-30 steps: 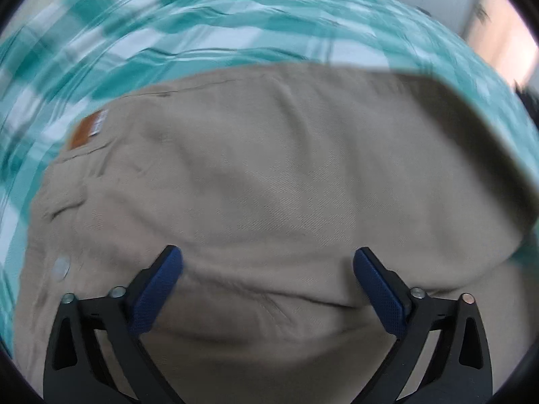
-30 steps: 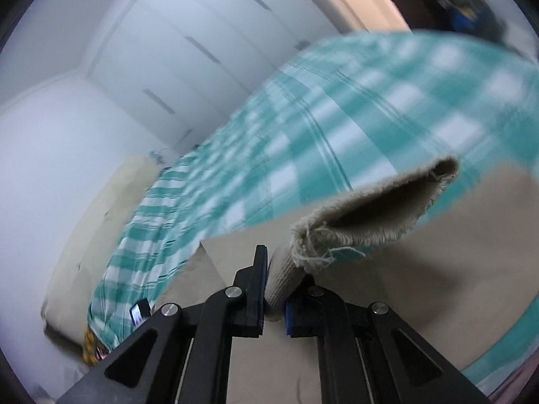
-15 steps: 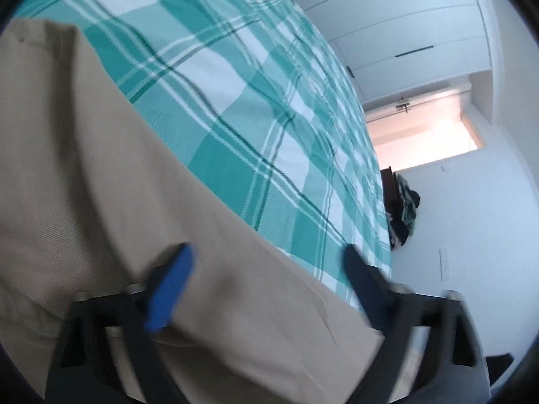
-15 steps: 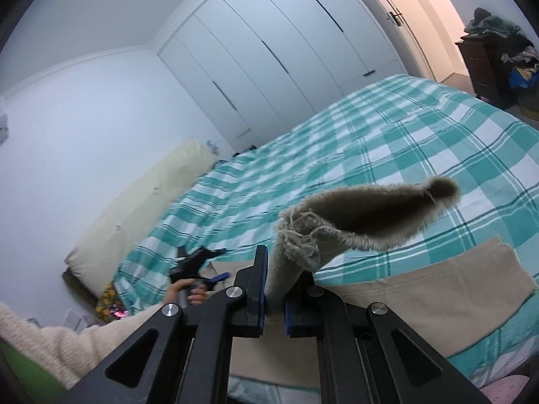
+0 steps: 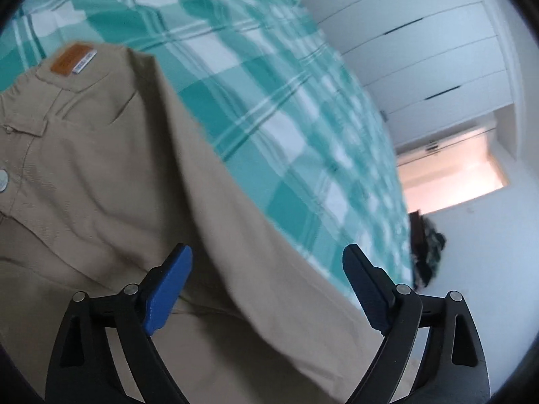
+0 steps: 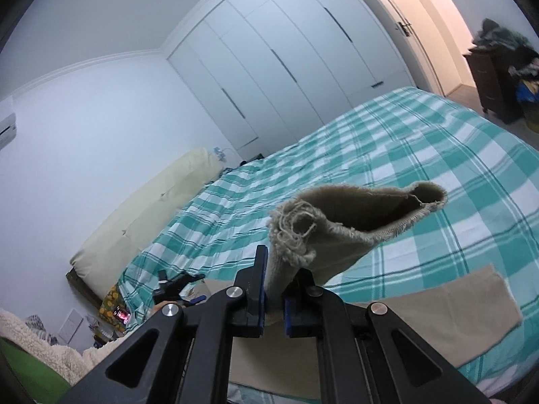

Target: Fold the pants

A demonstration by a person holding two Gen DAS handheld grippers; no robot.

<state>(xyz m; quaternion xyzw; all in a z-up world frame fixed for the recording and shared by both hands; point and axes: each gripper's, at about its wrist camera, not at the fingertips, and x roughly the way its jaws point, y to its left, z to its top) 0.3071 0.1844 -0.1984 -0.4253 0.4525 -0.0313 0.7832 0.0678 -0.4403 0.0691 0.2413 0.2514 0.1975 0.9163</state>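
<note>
Beige pants [image 5: 101, 175] lie on a bed with a teal checked cover [image 5: 269, 107]. Their waistband with a brown leather patch [image 5: 65, 60] is at the upper left of the left wrist view. My left gripper [image 5: 266, 286] is open and empty, just above the pants near their far edge. My right gripper [image 6: 274, 289] is shut on a frayed leg hem [image 6: 343, 222] and holds it lifted above the bed. The other leg [image 6: 454, 320] lies flat below it. The left gripper also shows small in the right wrist view [image 6: 178, 286].
White wardrobe doors [image 6: 286, 67] stand behind the bed. A cream headboard cushion [image 6: 145, 215] is at the left. A dark dresser with piled clothes [image 6: 498, 77] stands by the open doorway at the right. A fleece sleeve [image 6: 40, 346] is at the lower left.
The left wrist view has swung from straight down on the pants towards the bed's far side, then partly back. My right gripper has raised the hem higher above the bed.
</note>
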